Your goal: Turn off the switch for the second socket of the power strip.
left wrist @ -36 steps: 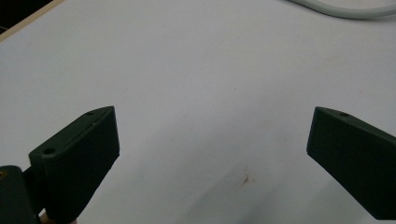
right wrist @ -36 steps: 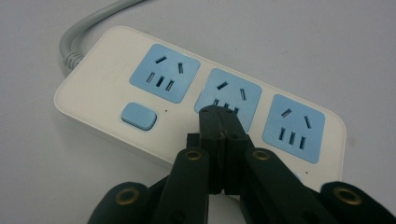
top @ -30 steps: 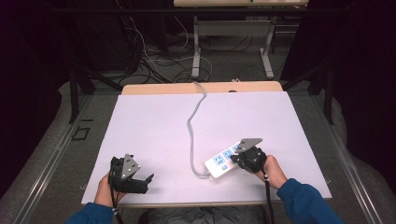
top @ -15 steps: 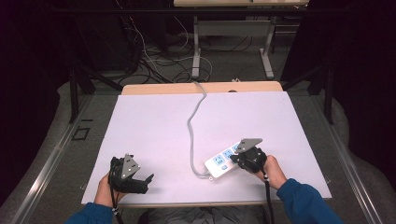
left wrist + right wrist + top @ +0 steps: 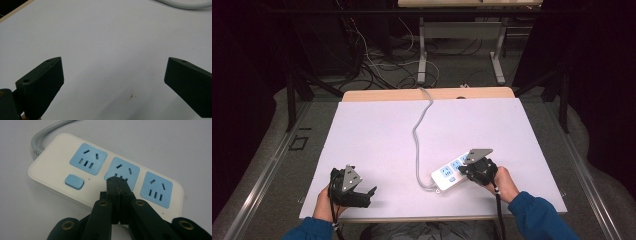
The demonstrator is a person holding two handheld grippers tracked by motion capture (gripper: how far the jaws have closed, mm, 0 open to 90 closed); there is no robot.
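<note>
Grippers sit nearest to us, one in each hand at the near edge of the white tabletop (image 5: pixel 377 135). We hold the left gripper (image 5: pixel 371 194) at the near left corner with its jaws spread wide and nothing between them; in the left gripper view they frame only bare white surface. We hold the right gripper (image 5: pixel 117 185) with its jaws pressed together, gripping nothing, and the joined tips rest over the white power strip (image 5: pixel 452 172), at the lower edge of its middle blue socket (image 5: pixel 122 173). The strip lies flat on the near right part of the tabletop, angled, with three blue sockets in a row and a blue switch (image 5: pixel 74 181) near its cable end. From that end a grey cord (image 5: pixel 416 135) curls left, then runs away across the middle of the tabletop and over its far edge.
</note>
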